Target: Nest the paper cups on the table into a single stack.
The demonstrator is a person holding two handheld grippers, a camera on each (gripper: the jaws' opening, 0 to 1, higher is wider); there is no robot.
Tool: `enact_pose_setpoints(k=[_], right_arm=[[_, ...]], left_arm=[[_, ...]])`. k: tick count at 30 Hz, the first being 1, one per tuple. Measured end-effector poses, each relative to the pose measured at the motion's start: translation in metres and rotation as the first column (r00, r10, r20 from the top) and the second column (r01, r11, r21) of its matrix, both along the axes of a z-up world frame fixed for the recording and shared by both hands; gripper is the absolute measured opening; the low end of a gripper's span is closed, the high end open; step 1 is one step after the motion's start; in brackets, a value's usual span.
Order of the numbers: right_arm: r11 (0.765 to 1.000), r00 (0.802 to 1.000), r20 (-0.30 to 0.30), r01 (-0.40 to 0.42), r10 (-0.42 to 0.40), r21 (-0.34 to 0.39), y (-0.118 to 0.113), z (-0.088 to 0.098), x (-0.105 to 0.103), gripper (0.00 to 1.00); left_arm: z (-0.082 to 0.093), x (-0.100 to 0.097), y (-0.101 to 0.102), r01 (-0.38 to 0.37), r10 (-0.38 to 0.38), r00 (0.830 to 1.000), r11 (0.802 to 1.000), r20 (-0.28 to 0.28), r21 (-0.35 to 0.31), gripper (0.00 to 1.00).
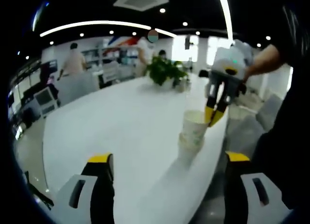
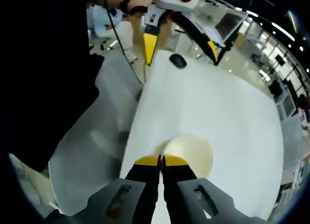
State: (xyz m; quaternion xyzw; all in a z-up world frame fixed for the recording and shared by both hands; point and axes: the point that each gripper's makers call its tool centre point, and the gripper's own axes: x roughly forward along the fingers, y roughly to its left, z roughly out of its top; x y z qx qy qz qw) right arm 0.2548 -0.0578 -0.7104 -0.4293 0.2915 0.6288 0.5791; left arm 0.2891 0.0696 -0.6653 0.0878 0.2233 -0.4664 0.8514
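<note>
- Paper cups (image 1: 193,135) are standing stacked near the table (image 1: 121,122) edge.
- My right gripper (image 1: 214,118) is pinching the top cup's rim.
- My left gripper (image 1: 167,161) is gaping wide, carrying nothing.

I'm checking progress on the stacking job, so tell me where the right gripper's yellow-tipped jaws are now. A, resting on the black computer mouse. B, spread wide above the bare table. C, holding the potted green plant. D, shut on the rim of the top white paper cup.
D: in the right gripper view the right gripper pinches the rim of the top white paper cup, jaws together.
</note>
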Motion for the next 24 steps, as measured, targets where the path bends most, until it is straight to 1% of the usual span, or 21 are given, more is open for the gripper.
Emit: enact_pose_setpoints(k=[2, 5, 6, 11, 18, 21, 24], right_arm=[[1.0, 1.0, 0.001, -0.003, 0.003, -0.004, 0.001, -0.004, 0.001, 0.0], [0.999, 1.0, 0.022, -0.019, 0.02, -0.027, 0.0, -0.01, 0.005, 0.0], [0.999, 0.999, 0.022, -0.025, 0.025, -0.028, 0.001, -0.011, 0.006, 0.0], [0.999, 0.999, 0.016, -0.029, 0.03, -0.046, 0.0, -0.019, 0.007, 0.0], [0.998, 0.999, 0.013, -0.044, 0.045, -0.052, 0.0, -0.024, 0.004, 0.0], [0.998, 0.999, 0.01, -0.044, 0.045, -0.051, 0.001, -0.025, 0.003, 0.0], [0.997, 0.999, 0.009, -0.047, 0.048, -0.053, 0.001, -0.026, 0.004, 0.0]], left_arm=[[-0.002, -0.002, 0.0, 0.003, -0.003, 1.0, 1.0, -0.006, 0.005, 0.92], [-0.001, -0.004, 0.0, 0.006, -0.006, 1.0, 1.0, -0.005, 0.007, 0.92], [0.0, -0.004, 0.0, 0.003, -0.003, 1.0, 1.0, -0.006, -0.002, 0.92], [-0.001, -0.002, 0.003, -0.007, 0.007, 1.0, 1.0, -0.009, 0.001, 0.91], [-0.004, -0.005, 0.003, -0.006, 0.006, 1.0, 1.0, -0.019, -0.001, 0.91], [-0.002, -0.005, 0.003, -0.01, 0.01, 1.0, 1.0, -0.013, -0.014, 0.9], [-0.005, -0.005, 0.004, -0.016, 0.016, 1.0, 1.0, -0.026, -0.013, 0.9]])
